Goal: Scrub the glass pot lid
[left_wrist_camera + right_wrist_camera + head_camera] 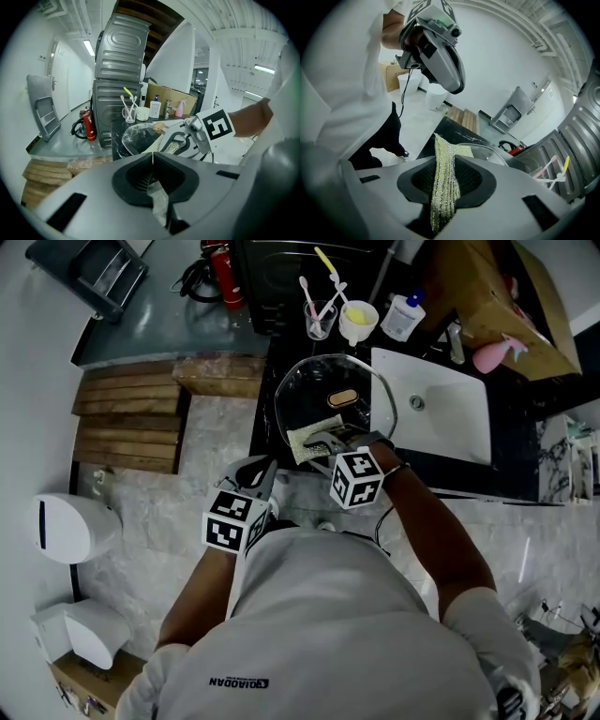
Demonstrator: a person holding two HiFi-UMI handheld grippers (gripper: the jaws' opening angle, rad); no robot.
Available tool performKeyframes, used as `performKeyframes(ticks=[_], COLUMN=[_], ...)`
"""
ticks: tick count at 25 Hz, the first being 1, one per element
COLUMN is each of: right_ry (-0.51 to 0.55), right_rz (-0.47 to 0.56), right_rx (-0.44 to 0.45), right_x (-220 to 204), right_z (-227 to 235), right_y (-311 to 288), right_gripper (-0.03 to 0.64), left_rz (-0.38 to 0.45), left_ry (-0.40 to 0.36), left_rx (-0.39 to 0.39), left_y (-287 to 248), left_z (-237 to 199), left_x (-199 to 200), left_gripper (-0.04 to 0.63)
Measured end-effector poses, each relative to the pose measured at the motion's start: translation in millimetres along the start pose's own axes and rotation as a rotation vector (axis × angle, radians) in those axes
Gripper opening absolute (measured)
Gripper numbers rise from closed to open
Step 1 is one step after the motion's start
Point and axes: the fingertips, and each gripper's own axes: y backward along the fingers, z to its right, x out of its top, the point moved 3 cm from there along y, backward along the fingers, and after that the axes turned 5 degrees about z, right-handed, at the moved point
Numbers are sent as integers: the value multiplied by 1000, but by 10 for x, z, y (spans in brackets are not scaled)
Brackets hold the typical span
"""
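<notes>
left claw (153, 157): jaws together, nipped on a thin translucent edge. It reads as the near-left rim of the glass pot lid (314, 381).
right claw (443, 161): clamped on a yellow-green glittery scrub cloth (443, 192). The cloth runs lengthwise between the pads and sticks out past the tips.
lid vs left claw: straight ahead of the tips, spreading away and to the right from the pinch point.
lid vs right claw: just under and beyond the tips. The cloth's free end lies on the lid's near edge, so cloth touches glass.
lid orientation: dome side up, tan handle (342, 397) on top. It sits over the black tabletop (265, 427). Can't tell whether the gripped edge is lifted off it.
lid axis: the lid is round, so it has no long axis of its own. The oval handle's long axis runs crosswise, from the left claw's side toward the right claw's side.
claw spacing: right claw is just beside the left one, slightly ahead and to its right. Both point at the lid's near edge.
sink (441, 432): white basin to the right of the right claw, just beside the lid's right rim.
past the lid, ahead of both claws: clear cup of toothbrushes (319, 320), white cup (358, 324), white bottle (403, 317).
</notes>
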Motion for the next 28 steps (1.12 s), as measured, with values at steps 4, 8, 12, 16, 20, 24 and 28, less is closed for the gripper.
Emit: performKeyframes(ticks=[4,8,12,16,20,24,28], right_ry=[0,-6,-61,-146,-208,-297,-359], right_rz=[12,19,37,39,17,14,23], right_rx=[-4,-13,-28,-77,-126,-178,-216], right_x=[-25,-40,-65,-76,-56,-44,-39], right_z=[-95,-181,-247,-291,-344,-383,-434], right_y=[63,110,171,220,227,236,259], right_gripper=[100,100,101,104,106,107,109], left_rz=[3,4,3,-1,-7,-12,-20], left_ry=[9,16,21,23,25,23,21], left_rx=[11,21,35,47,53,53,54], left_y=[7,22,48,81,111,130,159], left_z=[123,242,337,405,466,544,617], left_x=[-21,-52,-77,-97,-127,-157,-203], left_gripper=[18,18,18,18,18,18,18])
